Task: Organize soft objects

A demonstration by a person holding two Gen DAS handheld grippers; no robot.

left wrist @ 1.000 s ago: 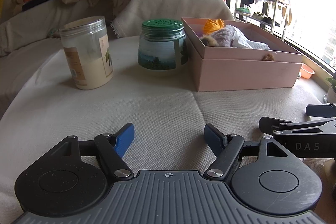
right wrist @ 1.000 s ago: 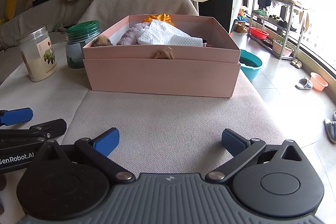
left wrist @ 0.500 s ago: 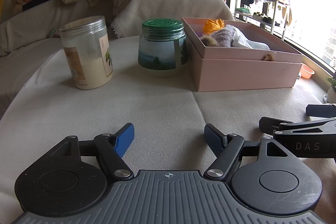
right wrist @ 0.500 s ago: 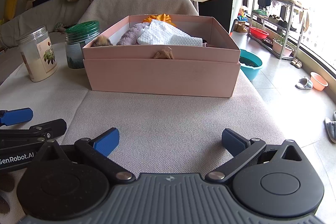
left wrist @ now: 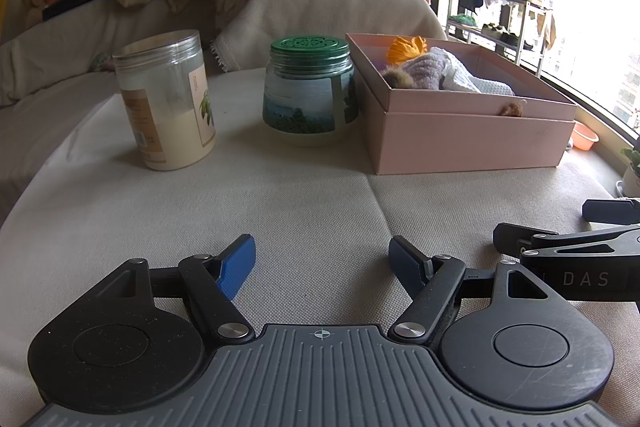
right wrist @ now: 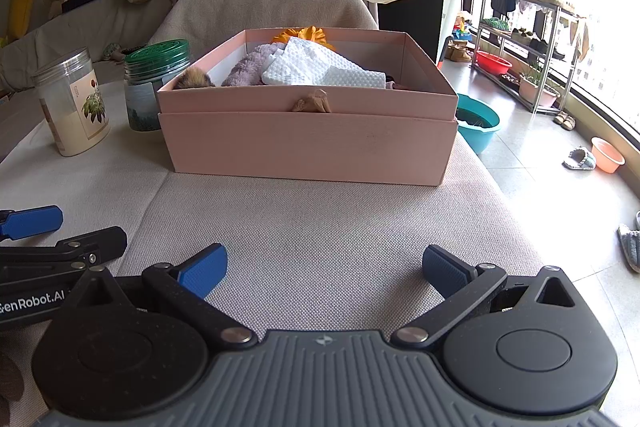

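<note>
Both my grippers, left (left wrist: 321, 259) and right (right wrist: 323, 269), sit spread and empty before the box (right wrist: 308, 143); reaching in carelessly could snag the overhanging scrap (right wrist: 312, 103).

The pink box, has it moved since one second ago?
No. In the right wrist view the pink box sits at the same spot beside the green-lidded jar, as before.
</note>
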